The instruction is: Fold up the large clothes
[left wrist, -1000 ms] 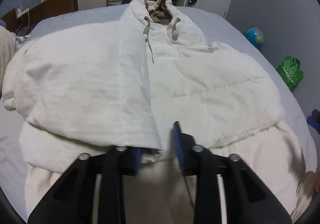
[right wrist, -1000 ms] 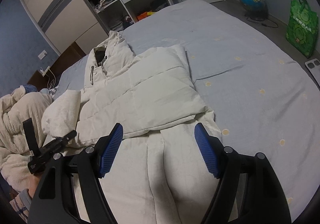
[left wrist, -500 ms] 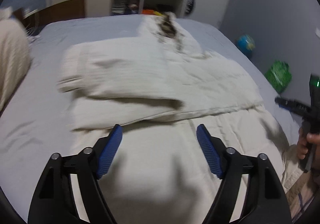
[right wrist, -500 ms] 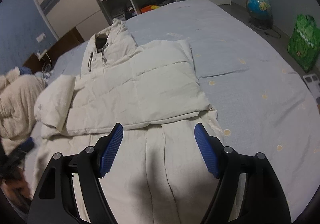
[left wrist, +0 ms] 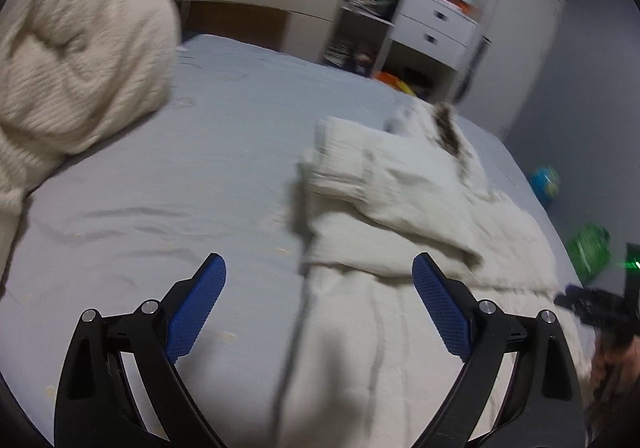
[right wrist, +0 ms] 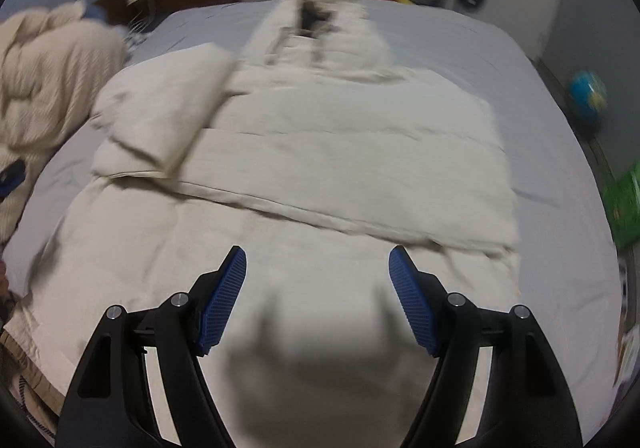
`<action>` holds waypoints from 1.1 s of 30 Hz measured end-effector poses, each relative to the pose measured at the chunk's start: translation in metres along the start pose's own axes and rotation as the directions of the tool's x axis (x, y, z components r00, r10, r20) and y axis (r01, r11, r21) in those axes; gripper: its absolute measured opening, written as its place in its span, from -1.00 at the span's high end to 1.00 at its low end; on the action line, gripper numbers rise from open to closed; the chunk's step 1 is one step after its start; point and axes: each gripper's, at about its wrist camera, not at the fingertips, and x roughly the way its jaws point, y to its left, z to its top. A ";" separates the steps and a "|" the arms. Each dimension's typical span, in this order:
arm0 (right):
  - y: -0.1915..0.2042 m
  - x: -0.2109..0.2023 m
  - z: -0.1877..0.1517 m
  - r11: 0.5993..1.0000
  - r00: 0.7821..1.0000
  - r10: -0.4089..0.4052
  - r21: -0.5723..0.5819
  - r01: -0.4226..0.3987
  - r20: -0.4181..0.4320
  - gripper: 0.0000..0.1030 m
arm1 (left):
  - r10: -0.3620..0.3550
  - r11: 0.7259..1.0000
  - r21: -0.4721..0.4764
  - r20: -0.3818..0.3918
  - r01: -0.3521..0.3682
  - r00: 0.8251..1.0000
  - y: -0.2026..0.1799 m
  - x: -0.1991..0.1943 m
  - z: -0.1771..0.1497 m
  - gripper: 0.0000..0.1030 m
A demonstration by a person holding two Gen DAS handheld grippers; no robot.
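Observation:
A cream hooded padded coat (right wrist: 320, 152) lies flat on the grey-blue bed (right wrist: 552, 120), hood at the far end, both sleeves folded across the chest. In the left wrist view the coat (left wrist: 420, 216) lies right of centre. My left gripper (left wrist: 320, 284) is open and empty, above the coat's left edge and bare sheet. My right gripper (right wrist: 318, 276) is open and empty, above the coat's lower part. The right gripper's body shows at the right edge of the left wrist view (left wrist: 596, 304).
A cream knitted blanket (left wrist: 68, 60) is heaped at the bed's left side. A wardrobe and white drawers (left wrist: 432, 24) stand beyond the bed. A globe (right wrist: 588, 92) and a green bag (right wrist: 624, 204) are on the floor at the right.
My left gripper let go of the left sleeve, opened wide and swung left and back. The sleeve now lies across the chest. My right gripper moved left over the coat's lower part.

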 end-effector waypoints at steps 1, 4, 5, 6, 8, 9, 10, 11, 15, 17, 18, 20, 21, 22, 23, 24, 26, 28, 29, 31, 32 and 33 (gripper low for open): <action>0.011 0.001 0.006 1.000 1.000 0.008 -0.023 -0.008 0.000 -0.36 | 0.013 0.999 -0.029 0.008 -0.012 1.000 0.007 0.000 0.002 -0.76; 0.057 0.008 0.029 0.994 0.999 0.033 -0.104 -0.033 -0.001 -0.36 | 0.071 0.987 -0.145 0.029 -0.066 0.997 0.034 -0.001 0.005 -0.76; 0.068 0.010 0.034 0.992 0.999 0.036 -0.121 -0.036 0.000 -0.36 | 0.083 0.981 -0.178 0.029 -0.077 0.996 0.041 -0.003 0.006 -0.76; 0.089 0.015 0.045 0.987 0.999 0.041 -0.154 -0.040 0.004 -0.36 | 0.088 0.975 -0.206 0.029 -0.080 0.996 0.048 -0.003 0.006 -0.76; 0.114 0.022 0.059 0.981 0.998 0.055 -0.189 -0.053 0.006 -0.36 | 0.100 0.967 -0.238 0.029 -0.091 0.995 0.057 -0.004 0.006 -0.76; 0.133 0.029 0.068 0.975 0.998 0.059 -0.214 -0.057 0.006 -0.36 | 0.108 0.965 -0.241 0.029 -0.098 0.994 0.060 -0.003 0.006 -0.76; 0.144 0.032 0.073 0.972 0.998 0.060 -0.229 -0.057 0.005 -0.36 | 0.115 0.964 -0.245 0.025 -0.105 0.993 0.062 -0.002 0.007 -0.76; 0.161 0.039 0.080 0.966 0.998 0.062 -0.253 -0.060 0.000 -0.36 | 0.118 0.962 -0.249 0.021 -0.109 0.993 0.063 -0.001 0.007 -0.76; 0.217 0.064 0.099 0.934 0.999 0.031 -0.355 -0.033 -0.012 -0.36 | 0.143 0.948 -0.291 0.017 -0.132 0.990 0.075 0.002 0.008 -0.76; 0.236 0.075 0.106 0.920 1.000 0.007 -0.392 -0.010 -0.008 -0.36 | 0.159 0.933 -0.329 0.006 -0.148 0.987 0.084 0.003 0.007 -0.76; 0.249 0.081 0.110 0.909 1.000 -0.011 -0.416 0.009 -0.002 -0.36 | 0.164 0.924 -0.351 0.000 -0.153 0.986 0.089 0.004 0.005 -0.76; 0.266 0.091 0.115 0.891 0.999 -0.047 -0.452 0.045 0.008 -0.36 | 0.168 0.912 -0.380 -0.006 -0.158 0.986 0.097 0.005 0.005 -0.76; 0.275 0.097 0.117 0.877 0.997 -0.075 -0.474 0.074 0.017 -0.36 | 0.171 0.905 -0.393 -0.011 -0.162 0.985 0.101 0.007 0.004 -0.76; 0.286 0.105 0.120 0.856 0.993 -0.115 -0.504 0.115 0.032 -0.36 | 0.171 0.902 -0.399 -0.016 -0.163 0.985 0.103 0.007 0.003 -0.76; 0.296 0.113 0.122 0.834 0.988 -0.150 -0.531 0.151 0.044 -0.36 | 0.168 0.901 -0.403 -0.021 -0.162 0.986 0.105 0.009 0.003 -0.76; 0.301 0.118 0.123 0.820 0.984 -0.171 -0.547 0.171 0.051 -0.36 | 0.165 0.901 -0.404 -0.022 -0.160 0.986 0.105 0.010 0.003 -0.76; 0.315 0.133 0.124 0.773 0.970 -0.231 -0.592 0.227 0.071 -0.36 | 0.165 0.903 -0.398 -0.029 -0.163 0.986 0.105 0.012 0.003 -0.76; 0.326 0.147 0.121 0.719 0.955 -0.283 -0.638 0.275 0.093 -0.36 | 0.163 0.902 -0.398 -0.039 -0.165 0.986 0.106 0.015 0.002 -0.76; 0.329 0.151 0.120 0.695 0.947 -0.299 -0.654 0.298 0.114 -0.36 | 0.162 0.902 -0.399 -0.043 -0.166 0.986 0.106 0.016 0.002 -0.76; 0.329 0.153 0.120 0.678 0.940 -0.310 -0.661 0.321 0.139 -0.35 | 0.161 0.902 -0.399 -0.048 -0.167 0.986 0.107 0.017 0.001 -0.76; 0.326 0.153 0.122 0.686 0.942 -0.306 -0.653 0.321 0.142 -0.31 | 0.161 0.902 -0.397 -0.049 -0.167 0.986 0.106 0.018 0.001 -0.76; 0.324 0.152 0.123 0.695 0.944 -0.298 -0.644 0.318 0.144 -0.12 | 0.161 0.903 -0.395 -0.051 -0.168 0.986 0.106 0.018 0.001 -0.76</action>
